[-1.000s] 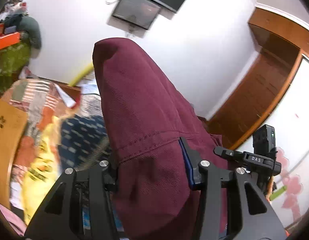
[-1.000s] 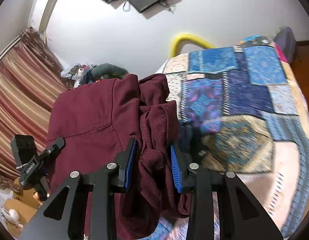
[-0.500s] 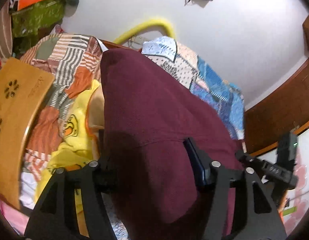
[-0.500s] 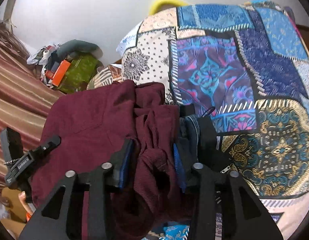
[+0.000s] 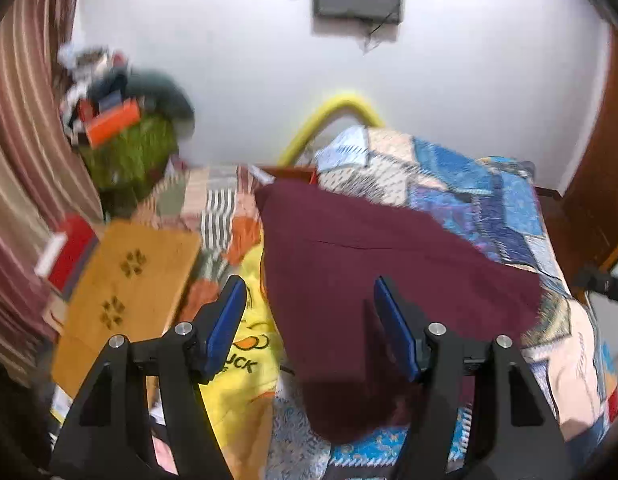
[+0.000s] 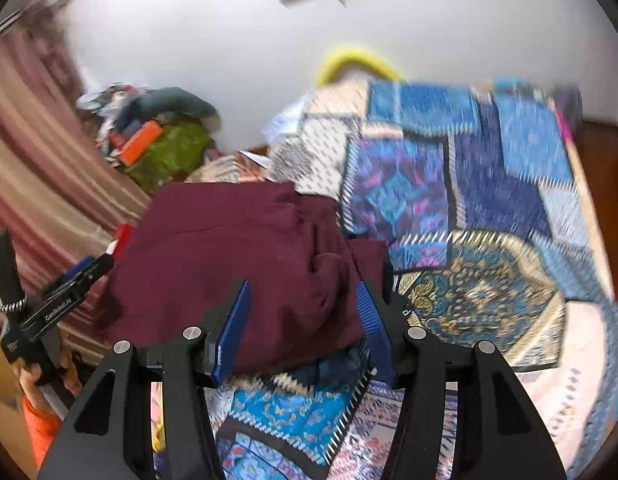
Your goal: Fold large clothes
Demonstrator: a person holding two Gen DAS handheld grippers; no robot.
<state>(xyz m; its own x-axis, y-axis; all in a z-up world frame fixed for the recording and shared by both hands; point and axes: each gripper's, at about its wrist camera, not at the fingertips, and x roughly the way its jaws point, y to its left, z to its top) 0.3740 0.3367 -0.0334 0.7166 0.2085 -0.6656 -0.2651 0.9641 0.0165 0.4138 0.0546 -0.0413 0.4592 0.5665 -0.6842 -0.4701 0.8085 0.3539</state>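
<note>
Both grippers, left point(image 5: 309, 326) and right point(image 6: 303, 326), gape over maroon garment point(image 5: 381, 280) on bed point(image 6: 489, 300); right opening; flatten folds before regripping.

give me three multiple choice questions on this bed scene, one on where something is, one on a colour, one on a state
1. Where does the maroon garment lie?
A. on the patchwork bedspread
B. over the wall screen
C. on the floor by the curtain

2. What colour are the pads of the left claw?
A. red
B. blue
C. white

3. How does the right claw stand?
A. clamped flat with nothing between its pads
B. out of view
C. open, with maroon cloth between its pads

Answers:
1. A, the garment rests on the patchwork bedspread, next to a yellow cloth.
2. B, both pads show blue against the black frame.
3. C, its pads stand apart and are opening, and a fold of the garment sits in the gap.
</note>
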